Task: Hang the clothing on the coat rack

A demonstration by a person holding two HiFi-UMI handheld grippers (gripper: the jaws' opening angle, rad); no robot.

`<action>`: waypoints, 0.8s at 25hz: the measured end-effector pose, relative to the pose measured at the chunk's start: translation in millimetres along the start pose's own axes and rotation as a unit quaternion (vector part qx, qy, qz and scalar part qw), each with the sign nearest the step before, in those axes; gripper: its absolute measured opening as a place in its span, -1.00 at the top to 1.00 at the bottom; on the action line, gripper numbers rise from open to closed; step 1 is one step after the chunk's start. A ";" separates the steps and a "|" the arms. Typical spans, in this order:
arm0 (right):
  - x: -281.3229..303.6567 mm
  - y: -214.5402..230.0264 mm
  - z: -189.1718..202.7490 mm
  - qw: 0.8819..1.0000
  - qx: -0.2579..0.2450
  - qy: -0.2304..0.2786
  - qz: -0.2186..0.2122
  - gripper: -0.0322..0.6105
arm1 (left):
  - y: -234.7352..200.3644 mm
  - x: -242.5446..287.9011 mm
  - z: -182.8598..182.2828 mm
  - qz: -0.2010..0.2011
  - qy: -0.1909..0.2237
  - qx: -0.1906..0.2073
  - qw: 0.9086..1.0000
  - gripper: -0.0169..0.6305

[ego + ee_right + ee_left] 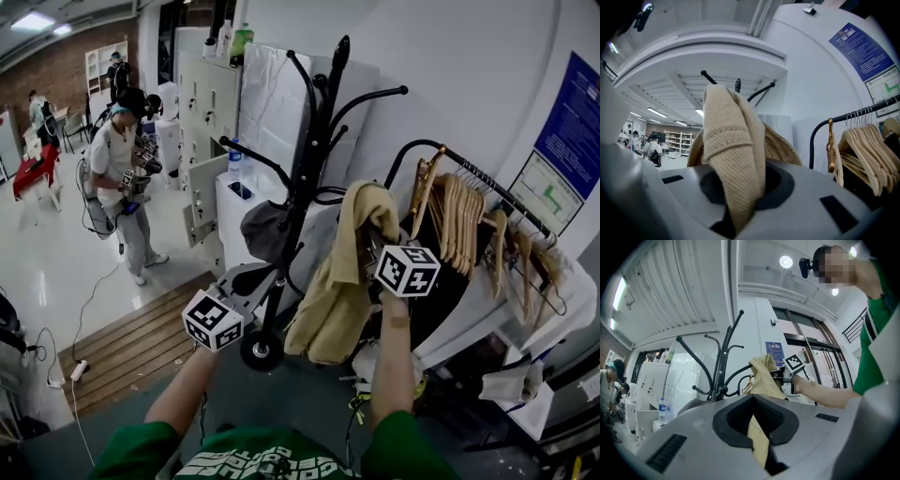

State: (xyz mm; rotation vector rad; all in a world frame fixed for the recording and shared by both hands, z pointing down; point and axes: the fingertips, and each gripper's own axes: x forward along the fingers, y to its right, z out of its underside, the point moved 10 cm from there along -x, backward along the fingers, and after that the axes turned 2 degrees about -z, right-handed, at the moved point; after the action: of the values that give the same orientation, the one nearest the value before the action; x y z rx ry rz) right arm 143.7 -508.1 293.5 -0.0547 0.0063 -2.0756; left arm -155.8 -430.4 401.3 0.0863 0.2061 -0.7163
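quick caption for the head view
Left gripper and right gripper hold a beige garment beside the black coat rack.

Pretty bright room here: shiny white floor, strip of wood planks, white lockers, brick back wall, blue poster on the white wall.

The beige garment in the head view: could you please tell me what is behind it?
Behind the beige garment stand a clothes rail with wooden hangers and dark clothing; the black coat rack is at its left. The rail's lower left post is covered by the cloth.
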 end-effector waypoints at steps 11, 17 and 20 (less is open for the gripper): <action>10.7 0.8 9.7 1.000 0.001 -0.015 0.001 0.71 | -3.2 -1.7 2.6 -0.002 -0.004 -0.001 1.000 0.94; 12.0 0.4 13.5 1.000 0.001 -0.021 -0.003 0.71 | -0.8 -2.4 3.5 -0.001 -0.005 -0.004 1.000 0.94; 11.7 -1.5 17.1 1.000 -0.001 -0.021 -0.005 0.71 | 0.3 -2.9 4.3 0.000 -0.005 -0.004 1.000 0.94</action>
State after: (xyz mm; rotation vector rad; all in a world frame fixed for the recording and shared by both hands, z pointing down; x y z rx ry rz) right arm 137.4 -517.3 311.0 -0.1001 -0.0168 -2.0840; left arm -157.1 -428.9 406.2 0.0748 0.1998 -0.7164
